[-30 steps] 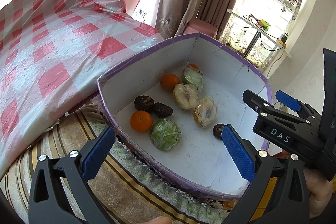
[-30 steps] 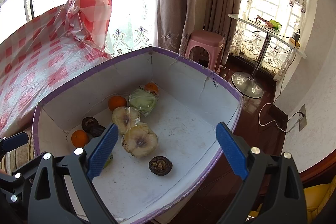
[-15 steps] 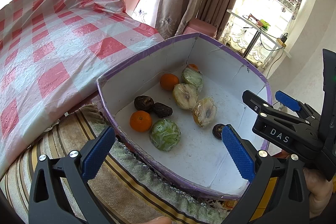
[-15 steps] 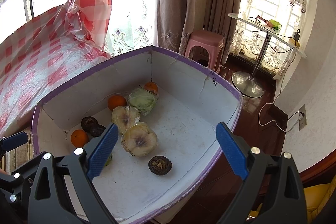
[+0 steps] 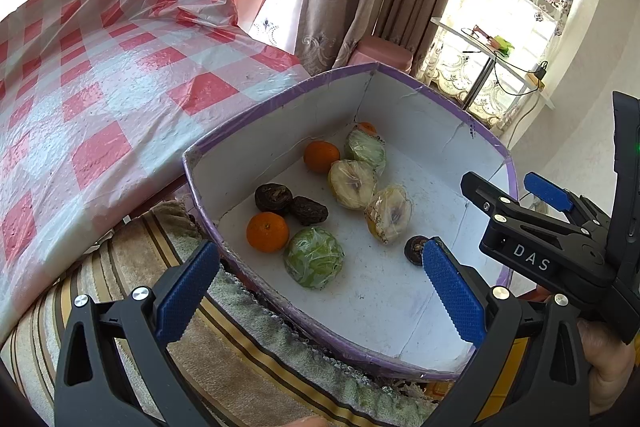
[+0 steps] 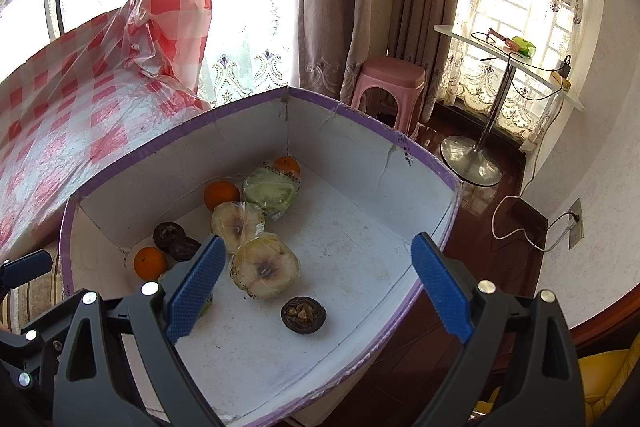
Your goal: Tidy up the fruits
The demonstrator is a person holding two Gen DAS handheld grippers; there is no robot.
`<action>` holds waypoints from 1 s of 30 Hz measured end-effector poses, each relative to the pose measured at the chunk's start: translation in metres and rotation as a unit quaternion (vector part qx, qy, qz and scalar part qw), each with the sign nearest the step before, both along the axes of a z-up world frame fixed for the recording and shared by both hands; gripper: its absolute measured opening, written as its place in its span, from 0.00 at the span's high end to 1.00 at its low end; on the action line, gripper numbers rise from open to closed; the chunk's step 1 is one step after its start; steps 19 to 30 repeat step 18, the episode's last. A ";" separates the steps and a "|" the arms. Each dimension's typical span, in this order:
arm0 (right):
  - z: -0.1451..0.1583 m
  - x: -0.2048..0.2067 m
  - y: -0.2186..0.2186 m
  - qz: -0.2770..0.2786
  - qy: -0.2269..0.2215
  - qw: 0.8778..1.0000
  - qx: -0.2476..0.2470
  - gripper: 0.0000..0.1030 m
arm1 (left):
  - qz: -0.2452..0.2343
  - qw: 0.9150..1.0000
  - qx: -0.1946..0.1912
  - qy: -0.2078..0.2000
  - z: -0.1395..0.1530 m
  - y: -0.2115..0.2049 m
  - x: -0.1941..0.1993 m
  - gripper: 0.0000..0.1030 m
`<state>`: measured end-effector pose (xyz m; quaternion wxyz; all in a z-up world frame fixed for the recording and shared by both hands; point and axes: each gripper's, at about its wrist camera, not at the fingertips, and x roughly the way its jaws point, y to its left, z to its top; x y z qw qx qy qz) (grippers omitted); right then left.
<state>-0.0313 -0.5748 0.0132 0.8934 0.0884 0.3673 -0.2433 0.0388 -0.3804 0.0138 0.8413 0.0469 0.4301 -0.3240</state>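
1. White cardboard lined with a purple rim forms the box that holds all the fruit in view; it rests on a striped cloth beside a red-checked plastic sheet.
2. Inside lie three oranges, the nearest by the box's near wall, two green wrapped fruits, one close, two pale wrapped halves, one mid-floor, two dark fruits touching each other, and a third dark fruit alone toward the right side.
3. Kinds lie mixed, not grouped, so the scene fits either sorting within the box under way or fruit gathered into the box with little left to do; the pictures do not settle which.
4. Any pick would call for a tool lowered over a single fruit, with care for the slippery wrap.
5. Left tool hovers over the box's near edge, jaws spread wide, holding and touching nothing.
6. Right tool hangs above the box floor, jaws likewise wide apart and empty, with the pale half and lone dark fruit seen between them.
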 end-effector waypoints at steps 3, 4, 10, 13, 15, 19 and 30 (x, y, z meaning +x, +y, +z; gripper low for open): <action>-0.002 -0.001 -0.001 -0.001 0.001 1.000 0.001 0.09 | -0.003 1.000 0.002 -0.003 0.001 -0.003 -0.002 0.04; -0.002 -0.001 -0.001 -0.002 0.001 1.000 0.001 0.09 | -0.005 1.000 0.003 -0.004 0.001 -0.004 -0.002 0.04; -0.001 -0.003 -0.002 -0.010 -0.001 1.000 0.002 0.09 | -0.023 1.000 -0.004 -0.016 0.008 -0.007 -0.005 0.04; 0.007 -0.002 0.002 -0.003 -0.009 1.000 0.001 0.09 | -0.028 0.999 -0.034 -0.016 0.023 0.005 -0.007 0.04; 0.018 0.000 0.011 0.013 -0.019 1.000 -0.001 0.08 | -0.017 0.999 -0.039 -0.033 0.037 0.020 -0.010 0.04; 0.035 0.006 0.041 0.067 -0.032 0.997 -0.003 0.06 | 0.025 0.998 -0.034 -0.044 0.053 0.061 -0.012 0.04; 0.035 0.006 0.041 0.067 -0.032 0.997 -0.003 0.06 | 0.025 0.998 -0.034 -0.044 0.053 0.061 -0.012 0.04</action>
